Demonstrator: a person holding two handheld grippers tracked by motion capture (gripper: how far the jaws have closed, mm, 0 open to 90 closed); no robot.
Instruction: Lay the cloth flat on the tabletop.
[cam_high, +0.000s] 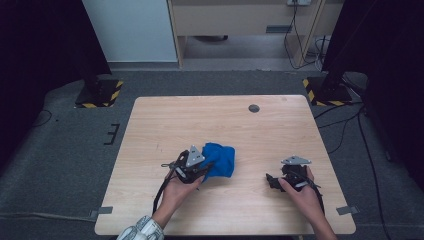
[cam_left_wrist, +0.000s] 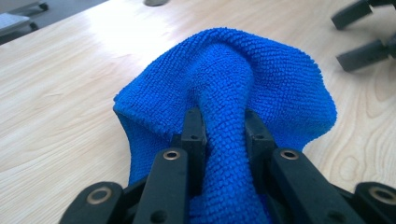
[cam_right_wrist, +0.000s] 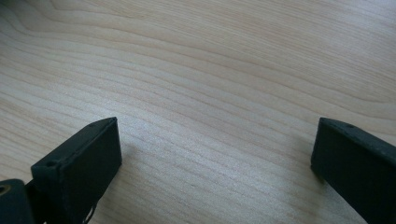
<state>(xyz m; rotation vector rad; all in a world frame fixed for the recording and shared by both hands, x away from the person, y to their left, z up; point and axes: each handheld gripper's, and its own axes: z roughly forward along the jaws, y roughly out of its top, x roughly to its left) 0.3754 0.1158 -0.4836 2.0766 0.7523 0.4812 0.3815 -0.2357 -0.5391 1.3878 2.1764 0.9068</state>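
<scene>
A blue microfibre cloth (cam_high: 221, 159) lies bunched near the middle of the wooden table (cam_high: 225, 120). My left gripper (cam_high: 204, 169) is at the cloth's left edge and is shut on a raised fold of it. In the left gripper view the two black jaws pinch a ridge of the blue cloth (cam_left_wrist: 224, 79) with the left gripper (cam_left_wrist: 223, 122) pressing in from both sides. My right gripper (cam_high: 270, 181) rests low over bare wood to the right of the cloth. In the right gripper view the right gripper (cam_right_wrist: 215, 135) stands wide open with nothing but table between its jaws.
A small round grey grommet (cam_high: 254, 108) sits in the table's far right part. The other gripper's jaw tips (cam_left_wrist: 359, 37) show at the upper right of the left gripper view. Black stands with hazard-striped bases (cam_high: 100, 92) flank the table on the carpet.
</scene>
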